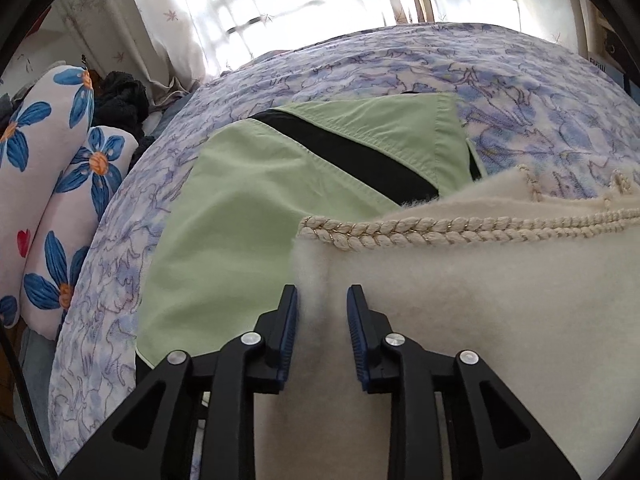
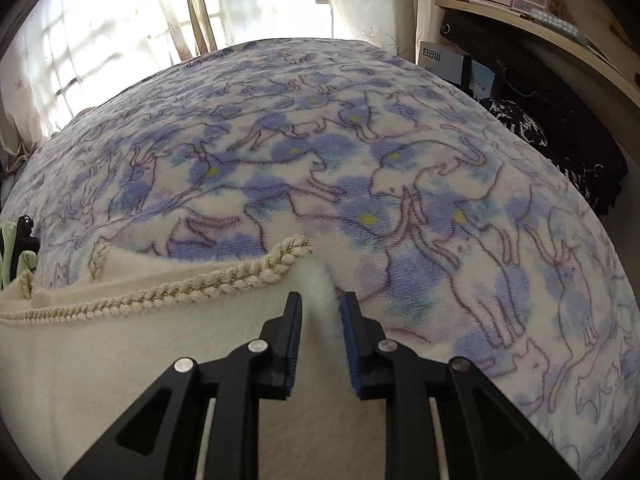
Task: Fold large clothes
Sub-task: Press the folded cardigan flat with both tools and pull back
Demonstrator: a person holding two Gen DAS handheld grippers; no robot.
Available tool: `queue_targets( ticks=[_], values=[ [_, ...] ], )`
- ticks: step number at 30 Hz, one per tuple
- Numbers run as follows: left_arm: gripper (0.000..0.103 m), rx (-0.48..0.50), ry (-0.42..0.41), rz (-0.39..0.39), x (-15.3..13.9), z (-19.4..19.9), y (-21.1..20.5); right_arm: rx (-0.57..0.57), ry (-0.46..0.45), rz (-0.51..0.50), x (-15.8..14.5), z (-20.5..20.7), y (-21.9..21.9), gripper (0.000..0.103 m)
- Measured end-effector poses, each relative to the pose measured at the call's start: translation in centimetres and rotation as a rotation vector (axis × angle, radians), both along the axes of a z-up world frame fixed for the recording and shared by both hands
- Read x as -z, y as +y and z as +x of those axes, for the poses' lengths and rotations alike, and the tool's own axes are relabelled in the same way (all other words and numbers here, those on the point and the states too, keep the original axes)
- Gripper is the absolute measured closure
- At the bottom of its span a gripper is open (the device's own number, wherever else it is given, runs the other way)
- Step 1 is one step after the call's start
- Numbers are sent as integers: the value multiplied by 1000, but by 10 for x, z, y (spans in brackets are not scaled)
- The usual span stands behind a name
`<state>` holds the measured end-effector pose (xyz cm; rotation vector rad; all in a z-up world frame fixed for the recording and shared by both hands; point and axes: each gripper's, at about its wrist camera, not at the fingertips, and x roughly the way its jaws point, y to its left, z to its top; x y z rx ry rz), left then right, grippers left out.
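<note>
A cream fleecy garment (image 1: 480,288) with a braided rope trim (image 1: 440,226) lies on the bed. My left gripper (image 1: 322,292) is at its left edge, jaws a little apart. A raised ridge of the fleece stands between them, leaning on the left pad and clear of the right one. In the right wrist view the same cream garment (image 2: 120,360) ends at its trimmed corner (image 2: 288,252). My right gripper (image 2: 322,298) straddles a white fluffy fold at that right edge, jaws slightly apart. A light green garment (image 1: 248,208) with a black stripe lies folded beyond the left edge.
The bed is covered by a blue-and-white cat-print blanket (image 2: 320,160). Two flower-print pillows (image 1: 48,184) and dark clothes (image 1: 120,100) lie at the left. Curtains (image 1: 240,8) hang behind the bed. At the right stand a wooden shelf (image 2: 540,28), a box (image 2: 436,60) and a black bag (image 2: 560,148).
</note>
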<state>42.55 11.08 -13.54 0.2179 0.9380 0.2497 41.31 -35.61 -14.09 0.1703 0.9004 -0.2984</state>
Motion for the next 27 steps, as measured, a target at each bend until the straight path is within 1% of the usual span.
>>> queue_targets(
  ticks=[2,5,7,8,9,10,11,12,14,16,18,20,21,22,23,24,26,27],
  values=[
    [70,18,-28,-15,-8,-9,-7,-17,-30,5,-9,-8,15,80],
    [68,81,-83,-73,-17,-26,-24,-94,-51,76,-19,-16,44,80],
    [68,143,-91,-179,-21,-35,-34,-163,-47,104,-23,-19,71,80],
    [68,152,-82,-220,-22,-38,-39,-207,-41,120,-24,-20,86,80],
    [68,164,-59,-266,-21,-40,-45,-242,-31,131,-23,-20,100,80],
    [68,170,-37,-290,-19,-40,-52,-269,-20,139,-21,-20,111,80],
    [68,165,-16,-291,-16,-39,-59,-295,-7,149,-18,-19,121,80],
    [68,157,6,-273,-11,-39,-65,-312,4,156,-13,-19,129,80],
    [68,160,-1,-214,-5,-41,-75,-321,29,147,-3,-18,137,80],
    [68,179,-16,-183,-2,-44,-77,-320,30,150,6,-18,134,80],
    [68,191,-17,-178,-1,-44,-74,-324,12,181,9,-21,124,81],
    [68,197,-20,-178,-1,-43,-68,-328,3,201,9,-22,112,86],
    [68,193,-21,-180,-2,-43,-64,-329,1,205,8,-23,106,88],
    [67,184,-23,-186,-3,-43,-60,-324,-1,200,7,-25,101,92],
    [65,171,-25,-193,-4,-43,-55,-309,-7,183,5,-27,95,93],
    [61,153,-29,-192,-5,-42,-50,-279,-8,144,3,-30,89,92],
    [22,86,-35,-174,-3,-42,-37,-184,11,29,4,-35,71,84],
    [17,51,-41,-180,0,-43,-26,-151,22,6,8,-36,59,83]
  ],
)
